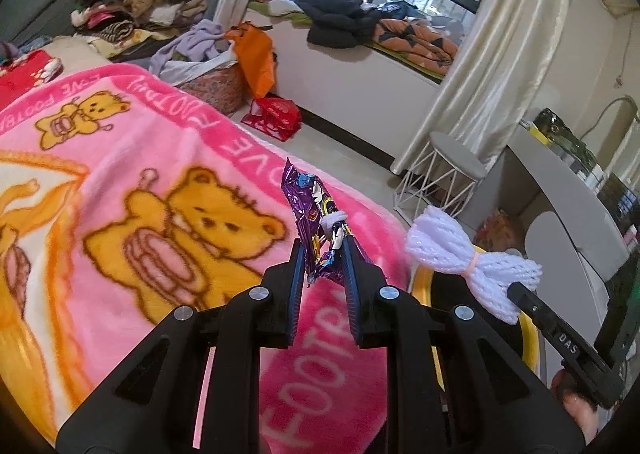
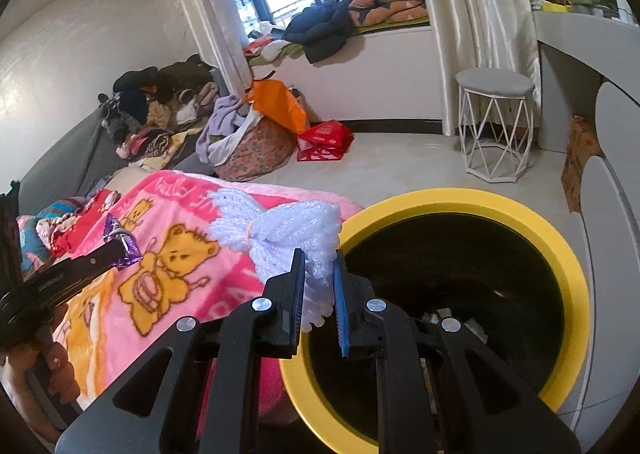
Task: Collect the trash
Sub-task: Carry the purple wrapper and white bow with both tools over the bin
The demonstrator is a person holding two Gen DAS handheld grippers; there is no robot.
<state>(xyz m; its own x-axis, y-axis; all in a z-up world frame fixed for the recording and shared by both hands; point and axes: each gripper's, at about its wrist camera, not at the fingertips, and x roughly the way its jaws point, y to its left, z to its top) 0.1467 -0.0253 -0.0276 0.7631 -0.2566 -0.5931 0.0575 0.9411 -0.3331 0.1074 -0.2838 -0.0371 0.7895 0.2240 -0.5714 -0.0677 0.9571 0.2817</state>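
Both grippers grip trash: left gripper (image 1: pixel 322 254) pinches a purple wrapper (image 1: pixel 310 210), right gripper (image 2: pixel 318 274) clamps white foam netting (image 2: pixel 280 230) beside the yellow-rimmed bin (image 2: pixel 576 278).

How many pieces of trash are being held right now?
2: the purple wrapper in the left hand-held gripper, and the white foam net in the right hand-held gripper, beside the yellow-rimmed bin.

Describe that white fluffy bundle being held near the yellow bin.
The white foam-net bundle looks like soft, shiny mesh, cinched at its middle by a thin pale band so both ends flare like a bow. The right tongs pinch one end, holding it in the air beside the yellow bin's rim, above the pink blanket's edge.
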